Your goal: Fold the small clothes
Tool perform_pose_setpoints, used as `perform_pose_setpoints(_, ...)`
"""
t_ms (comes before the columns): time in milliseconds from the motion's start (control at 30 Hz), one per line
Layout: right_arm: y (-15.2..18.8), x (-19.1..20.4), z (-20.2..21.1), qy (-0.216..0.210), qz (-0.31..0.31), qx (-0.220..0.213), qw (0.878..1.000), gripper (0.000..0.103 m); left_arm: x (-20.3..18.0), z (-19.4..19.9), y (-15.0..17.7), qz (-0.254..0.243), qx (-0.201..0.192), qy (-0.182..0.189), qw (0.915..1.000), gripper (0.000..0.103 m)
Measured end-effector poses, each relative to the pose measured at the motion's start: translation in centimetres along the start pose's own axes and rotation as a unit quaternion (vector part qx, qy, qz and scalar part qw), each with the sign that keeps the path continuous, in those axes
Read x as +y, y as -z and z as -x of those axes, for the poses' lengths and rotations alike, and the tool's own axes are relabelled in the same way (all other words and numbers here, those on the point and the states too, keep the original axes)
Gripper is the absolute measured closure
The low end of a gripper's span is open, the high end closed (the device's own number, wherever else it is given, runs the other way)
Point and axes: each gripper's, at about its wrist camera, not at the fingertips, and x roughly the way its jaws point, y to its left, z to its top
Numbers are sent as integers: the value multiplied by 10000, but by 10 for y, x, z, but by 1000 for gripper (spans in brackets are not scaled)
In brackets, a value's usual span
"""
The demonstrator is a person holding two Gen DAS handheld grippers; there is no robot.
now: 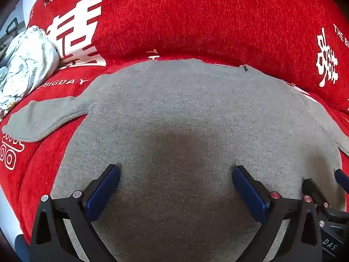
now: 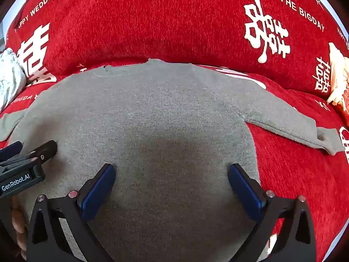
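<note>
Red cover (image 1: pixel 196 17) with white lettering, spread behind and beneath everything. Grey sweater (image 1: pixel 185 120) flat on it, right under both grippers, neck pointing away from them, hem nearest; long axis across, sleeve to sleeve (left sleeve (image 1: pixel 39 118) out past the left gripper, right sleeve (image 2: pixel 294 128) out past the right). Floral bundle (image 1: pixel 24 65) far off to the left. Left gripper (image 1: pixel 176 185) gaping wide above the sweater's body, nothing between the pads. Right gripper (image 2: pixel 171 184) beside it, equally wide, empty too.

grey sweater (image 1: pixel 174 120) hem cut off below, cream bundle (image 2: pixel 337 76) – unidentifiable, edge-cropped
</note>
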Motion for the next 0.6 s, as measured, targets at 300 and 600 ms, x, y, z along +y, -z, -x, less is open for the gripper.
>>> perform_pose_setpoints(300,-3,-5,-1,-74,-25,15,10000,0,0,-1,-13,36,213,-25,9998,0)
perform_pose_setpoints(600,-1,0,-1,10,6,7,10000,0,-1,-1,-8,76,131,-53,9999,0)
